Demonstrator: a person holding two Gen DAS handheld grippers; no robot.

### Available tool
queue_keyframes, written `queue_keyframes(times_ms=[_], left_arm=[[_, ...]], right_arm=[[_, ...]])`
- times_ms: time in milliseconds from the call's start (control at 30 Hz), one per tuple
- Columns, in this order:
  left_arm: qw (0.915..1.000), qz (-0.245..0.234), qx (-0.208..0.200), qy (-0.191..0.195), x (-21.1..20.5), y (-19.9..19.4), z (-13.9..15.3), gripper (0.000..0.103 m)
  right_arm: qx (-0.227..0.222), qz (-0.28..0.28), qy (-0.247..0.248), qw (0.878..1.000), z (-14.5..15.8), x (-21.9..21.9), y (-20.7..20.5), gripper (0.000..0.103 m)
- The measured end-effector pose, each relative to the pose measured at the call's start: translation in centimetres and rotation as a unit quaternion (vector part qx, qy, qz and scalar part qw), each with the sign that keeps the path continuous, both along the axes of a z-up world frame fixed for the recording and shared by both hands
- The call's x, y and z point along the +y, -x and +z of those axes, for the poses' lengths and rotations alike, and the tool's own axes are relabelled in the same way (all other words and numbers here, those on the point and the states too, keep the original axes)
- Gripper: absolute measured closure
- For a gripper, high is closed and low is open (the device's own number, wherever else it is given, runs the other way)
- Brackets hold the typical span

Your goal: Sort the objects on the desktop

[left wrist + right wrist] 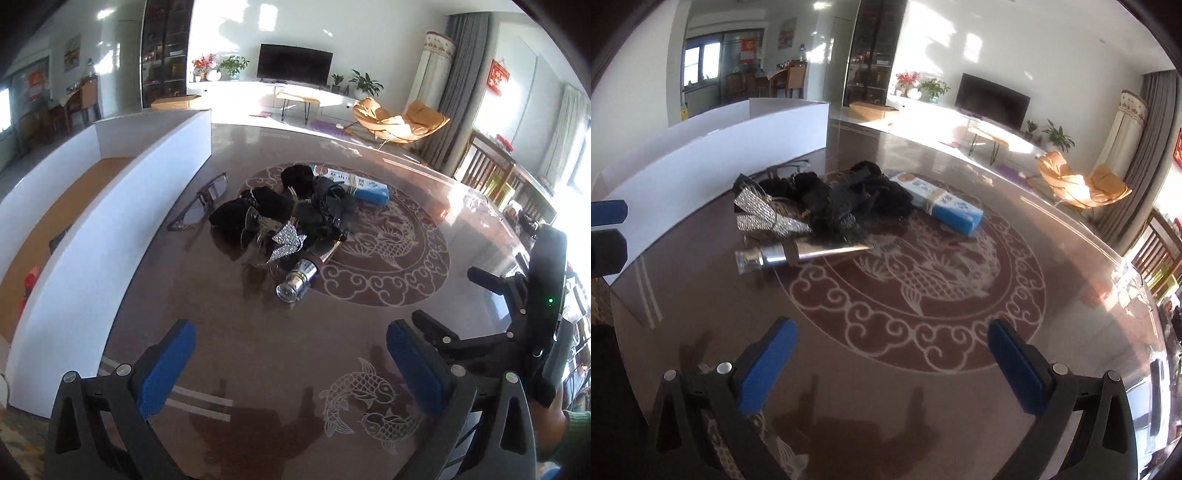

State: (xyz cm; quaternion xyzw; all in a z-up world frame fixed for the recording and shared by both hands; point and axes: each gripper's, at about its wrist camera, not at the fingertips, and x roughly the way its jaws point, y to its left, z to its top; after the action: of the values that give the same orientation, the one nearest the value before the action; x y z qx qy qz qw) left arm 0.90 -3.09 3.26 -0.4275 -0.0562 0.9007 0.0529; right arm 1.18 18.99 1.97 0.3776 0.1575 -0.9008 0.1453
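Observation:
A pile of desktop objects lies mid-table: black fabric hair accessories point(266, 210) point(857, 199), a silver glittery bow point(286, 242) point(764, 216), a silver tube with a clear cap point(301, 278) point(798, 253), a blue and white packet point(364, 186) point(945, 206) and dark-framed glasses point(201, 203). My left gripper point(290, 360) is open and empty, low over the table in front of the pile. My right gripper point(892, 360) is open and empty, also short of the pile; its body shows at the right of the left wrist view point(546, 295).
A white-walled cardboard box point(110, 206) point(713, 162) with a brown floor stands on the left of the table, holding a small red item point(31, 280). The brown table point(369, 332) has a fish pattern. Chairs stand past its right edge.

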Motion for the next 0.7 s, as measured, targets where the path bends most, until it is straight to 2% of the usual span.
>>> queue_keyframes(times_ms=[100,233,300,400,500,700], left_arm=[[0.9993,0.001,-0.037,0.000,0.6,1.3,-2.6,0.000],[0.9983,0.019,-0.051,0.020,0.9,2.1,-4.6,0.000],[0.9984,0.021,-0.051,0.010,0.8,2.5,-4.9,0.000],[0.9977,0.022,-0.059,0.025,1.1,3.0,-5.4,0.000],[0.9970,0.021,-0.071,0.023,1.2,3.2,-6.1,0.000],[0.9966,0.030,-0.066,0.038,1.2,3.3,-6.5,0.000]], right_arm=[[-0.025,-0.017,-0.002,1.000,-1.5,2.2,-0.3,0.000],[-0.046,-0.023,0.004,0.999,-2.5,2.8,-0.5,0.000],[-0.050,-0.031,0.016,0.998,-2.5,2.9,0.0,0.000],[-0.068,-0.037,0.034,0.996,-2.7,3.2,0.5,0.000],[-0.086,-0.037,0.057,0.994,-2.9,3.8,1.0,0.000],[-0.085,-0.039,0.055,0.994,-3.0,3.8,0.9,0.000]])
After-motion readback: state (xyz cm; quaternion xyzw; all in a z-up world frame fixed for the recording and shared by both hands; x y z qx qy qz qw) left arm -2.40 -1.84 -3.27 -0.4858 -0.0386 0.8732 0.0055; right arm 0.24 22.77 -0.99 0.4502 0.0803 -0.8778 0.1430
